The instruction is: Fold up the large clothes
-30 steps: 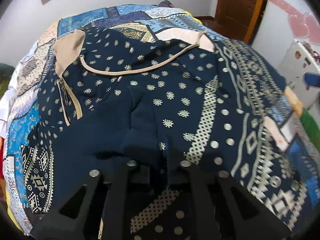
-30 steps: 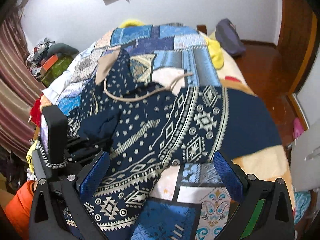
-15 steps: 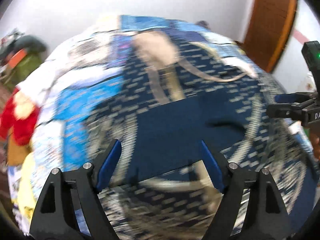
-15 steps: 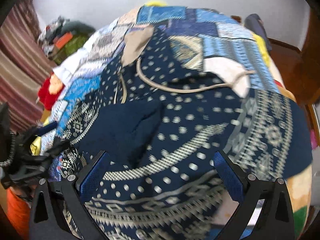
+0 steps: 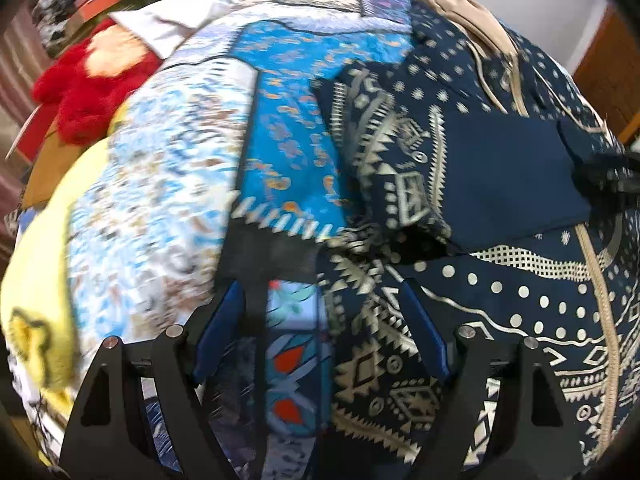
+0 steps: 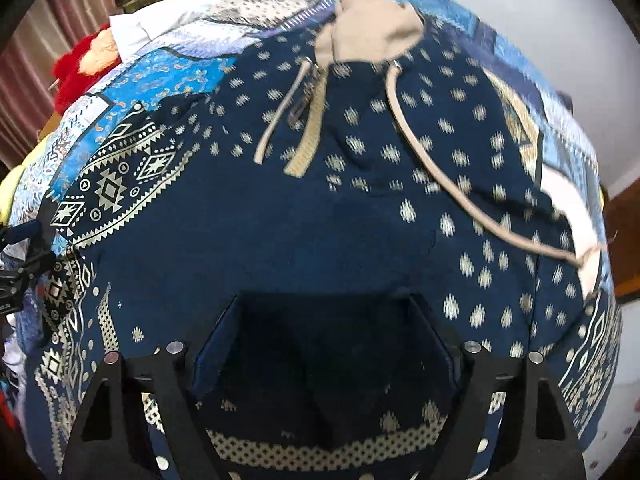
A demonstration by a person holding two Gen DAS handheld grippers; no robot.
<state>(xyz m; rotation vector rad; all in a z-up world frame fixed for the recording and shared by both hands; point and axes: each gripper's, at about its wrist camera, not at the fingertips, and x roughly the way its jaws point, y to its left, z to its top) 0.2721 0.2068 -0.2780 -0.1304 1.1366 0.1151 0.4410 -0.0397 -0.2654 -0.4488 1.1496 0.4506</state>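
Observation:
A large navy garment with cream geometric print, beige trim and a beige drawstring [image 6: 448, 176] lies spread on the bed; it fills the right wrist view [image 6: 320, 220] and the right half of the left wrist view [image 5: 500, 184]. My left gripper [image 5: 320, 332] is open over the garment's left edge, where it meets the quilt. My right gripper [image 6: 324, 344] is open, low over the plain navy middle of the garment, jaws wide apart with cloth between them. The right gripper's tip shows at the left wrist view's right edge [image 5: 612, 176].
A blue patchwork quilt [image 5: 288, 128] covers the bed. A red plush toy [image 5: 88, 80] and a yellow blanket [image 5: 36, 280] lie at the bed's left side. Clutter and a curtain [image 6: 48, 52] stand far left. A wooden door [image 5: 608, 72] is at the right.
My left gripper opened, let go of the navy cloth and swung left to the garment's left edge. My right gripper moved forward and down over the garment's middle.

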